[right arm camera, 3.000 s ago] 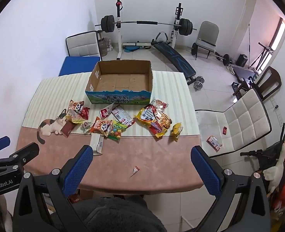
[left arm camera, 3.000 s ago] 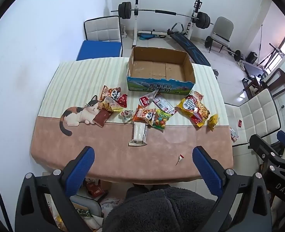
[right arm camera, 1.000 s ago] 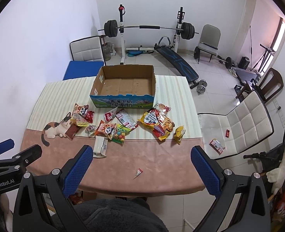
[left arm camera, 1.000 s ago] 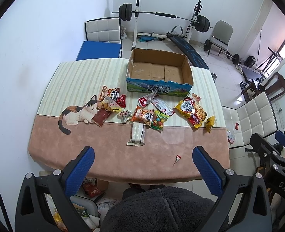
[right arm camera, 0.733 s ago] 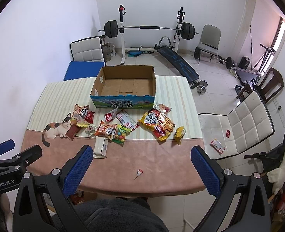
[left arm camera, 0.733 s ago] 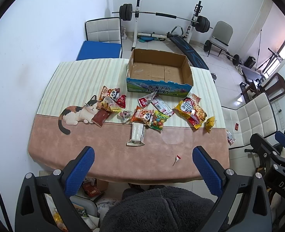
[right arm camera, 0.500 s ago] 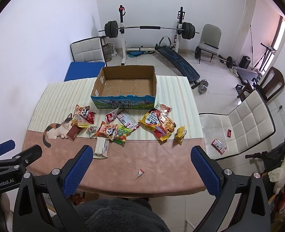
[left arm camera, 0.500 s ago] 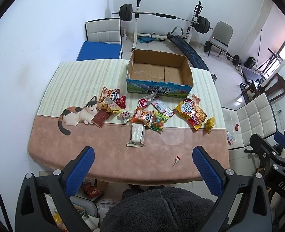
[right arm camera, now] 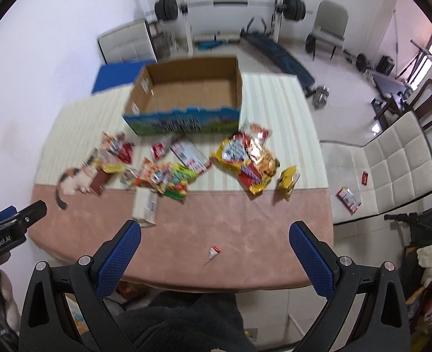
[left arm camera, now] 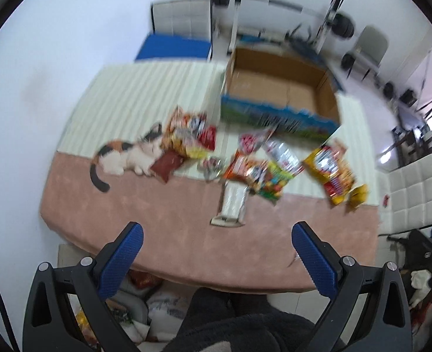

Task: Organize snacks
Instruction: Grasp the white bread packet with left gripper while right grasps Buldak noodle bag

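Both hand-held grippers — left [left arm camera: 214, 236], right [right arm camera: 214, 234] — hang wide apart, empty; snacks [right arm camera: 246, 162] lie before the empty box [right arm camera: 186, 94], awaiting packing.

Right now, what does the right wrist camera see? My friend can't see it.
An empty cardboard box sits on a table with colourful snack packets scattered in front of it. The open right tongs hover at the near edge, holding nothing.
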Motion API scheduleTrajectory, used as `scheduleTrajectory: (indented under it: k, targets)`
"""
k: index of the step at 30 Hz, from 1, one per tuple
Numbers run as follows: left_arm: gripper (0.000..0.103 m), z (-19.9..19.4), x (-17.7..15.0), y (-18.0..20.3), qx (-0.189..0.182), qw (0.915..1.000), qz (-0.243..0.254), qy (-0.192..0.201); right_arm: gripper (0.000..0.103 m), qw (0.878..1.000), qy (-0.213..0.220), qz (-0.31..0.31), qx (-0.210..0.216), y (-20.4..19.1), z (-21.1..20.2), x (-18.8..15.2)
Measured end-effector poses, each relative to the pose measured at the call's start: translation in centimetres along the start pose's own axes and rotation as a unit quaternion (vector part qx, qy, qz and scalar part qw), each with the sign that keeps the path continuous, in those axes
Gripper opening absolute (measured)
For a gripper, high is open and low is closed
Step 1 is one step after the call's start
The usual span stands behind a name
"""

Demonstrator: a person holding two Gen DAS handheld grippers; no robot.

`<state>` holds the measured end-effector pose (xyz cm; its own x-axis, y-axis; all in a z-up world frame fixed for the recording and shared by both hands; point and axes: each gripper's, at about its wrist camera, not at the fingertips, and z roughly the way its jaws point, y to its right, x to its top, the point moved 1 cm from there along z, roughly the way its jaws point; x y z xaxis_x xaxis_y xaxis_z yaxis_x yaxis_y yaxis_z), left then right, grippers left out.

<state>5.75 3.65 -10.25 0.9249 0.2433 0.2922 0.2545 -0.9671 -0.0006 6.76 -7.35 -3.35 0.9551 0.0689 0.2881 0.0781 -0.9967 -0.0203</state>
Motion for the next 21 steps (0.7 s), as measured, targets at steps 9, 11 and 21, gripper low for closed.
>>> scheduleTrajectory:
  k: [9, 11, 21]
  targets:
    - [0.103, 18.0, 0.7, 2.3, 0.031, 0.9913, 0.024, -0.126, 0.103, 0.992, -0.099, -0.067, -0.028, 4.3, 16.0, 3.8]
    - [0.103, 20.8, 0.6, 3.0, 0.033, 0.9882, 0.020, -0.149, 0.103, 0.988, -0.112, -0.096, -0.042, 4.9, 19.8, 5.1]
    - [0.103, 27.1, 0.0, 5.7, 0.052, 0.9827, -0.016, -0.177, 0.103, 0.947, -0.166, -0.265, -0.078, 5.1, 34.2, 10.4]
